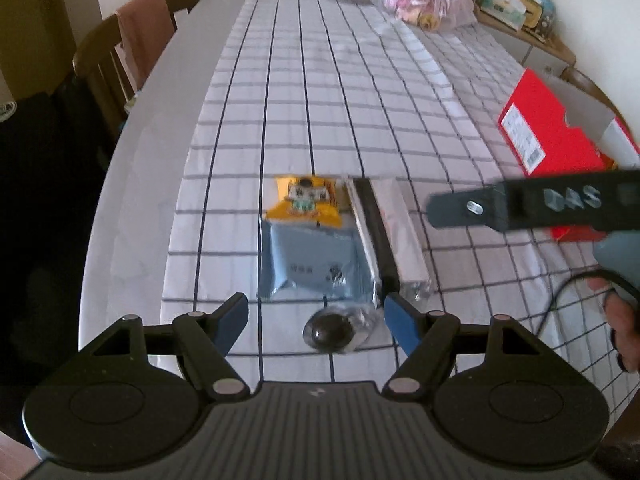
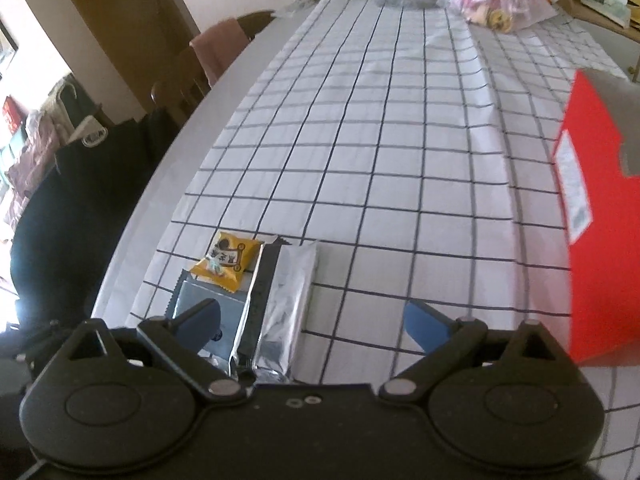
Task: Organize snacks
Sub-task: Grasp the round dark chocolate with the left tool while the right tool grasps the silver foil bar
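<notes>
Snacks lie clustered on the table [image 1: 304, 92], left of the red box [image 1: 548, 136]. Left hand-held gripper [image 1: 316, 320] open, empty, directly over the round dark snack [image 1: 329, 333]. Silver packet [image 2: 286, 312], long axis running away, sits between the open right hand-held gripper [image 2: 320, 326] jaws, untouched.

A long table [image 1: 132, 184] under a white grid cloth [image 1: 320, 92]. A wooden chair [image 1: 104, 60] draped with pink fabric [image 1: 140, 28] stands at its left. Pale walls; a cluttered shelf [image 1: 516, 12] far right.
</notes>
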The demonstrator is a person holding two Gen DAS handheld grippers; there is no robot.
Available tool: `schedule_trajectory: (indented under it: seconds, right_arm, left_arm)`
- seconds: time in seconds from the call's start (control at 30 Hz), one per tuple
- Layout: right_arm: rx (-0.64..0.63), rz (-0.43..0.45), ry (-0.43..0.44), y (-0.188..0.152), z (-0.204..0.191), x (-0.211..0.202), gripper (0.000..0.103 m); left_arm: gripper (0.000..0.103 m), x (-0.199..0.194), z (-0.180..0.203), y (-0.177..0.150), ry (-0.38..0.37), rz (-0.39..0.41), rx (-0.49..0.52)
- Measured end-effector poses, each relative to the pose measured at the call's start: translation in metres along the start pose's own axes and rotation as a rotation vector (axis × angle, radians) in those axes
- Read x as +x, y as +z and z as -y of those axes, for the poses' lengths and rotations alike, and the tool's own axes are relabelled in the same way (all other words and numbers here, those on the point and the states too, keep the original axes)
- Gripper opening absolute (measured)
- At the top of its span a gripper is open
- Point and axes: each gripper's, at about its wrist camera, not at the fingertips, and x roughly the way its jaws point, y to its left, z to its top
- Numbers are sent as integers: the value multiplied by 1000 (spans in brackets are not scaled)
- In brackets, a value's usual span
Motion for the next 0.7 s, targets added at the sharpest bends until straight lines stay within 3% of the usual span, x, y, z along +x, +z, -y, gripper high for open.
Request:
schedule_trajectory:
  seconds: [0.37,0.63,0.7]
  right_arm:
    - [-31,-53,-11,1,-23,38,80]
    - [-110,-69,-75,-2,-37,48,70]
    - [-132,-65,-92,-2,-40,50,63]
  left_arm:
    - [75,15,-6,-16,2,-24,-6]
    - [75,21,-3,-20,3,-26,21]
    - [75,22,1,-22,10,-22,42]
